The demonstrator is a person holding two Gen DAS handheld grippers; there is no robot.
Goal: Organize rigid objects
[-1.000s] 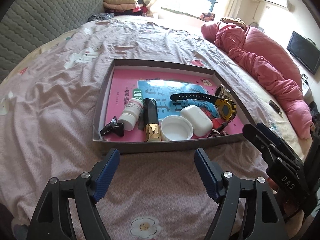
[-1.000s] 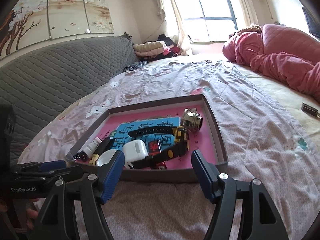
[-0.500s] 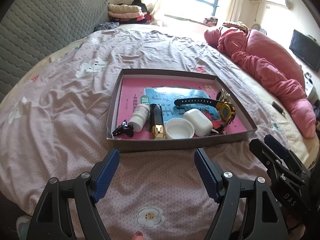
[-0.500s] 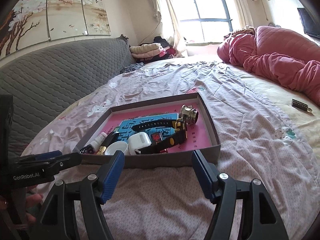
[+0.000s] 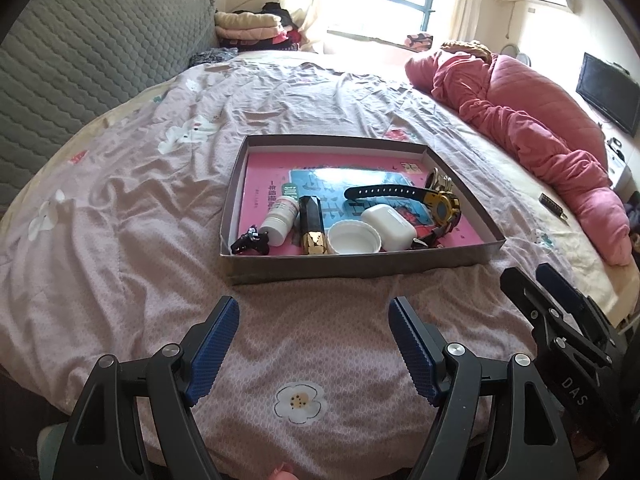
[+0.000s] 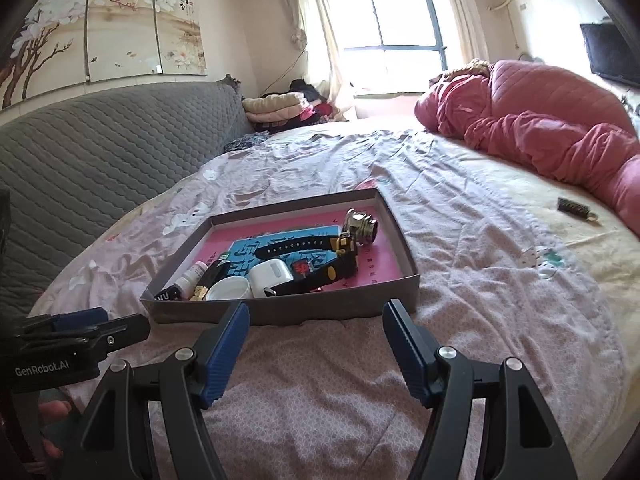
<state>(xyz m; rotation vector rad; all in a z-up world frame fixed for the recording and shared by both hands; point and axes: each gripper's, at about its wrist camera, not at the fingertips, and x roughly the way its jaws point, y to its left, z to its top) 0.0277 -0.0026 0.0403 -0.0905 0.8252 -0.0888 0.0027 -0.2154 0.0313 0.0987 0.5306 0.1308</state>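
Watch (image 5: 412, 196) strap runs crosswise inside tray (image 5: 360, 268).

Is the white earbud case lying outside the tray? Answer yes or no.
No. In the left wrist view the white earbud case lies inside the tray, between the white cap and the black-strapped watch.

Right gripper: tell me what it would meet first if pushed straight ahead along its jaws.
The right gripper, jaws open and empty, points at the near wall of the shallow grey cardboard tray. It would probably meet that wall first, unless its downward tilt lands it on the pink floral bedsheet just short; depth is unclear.
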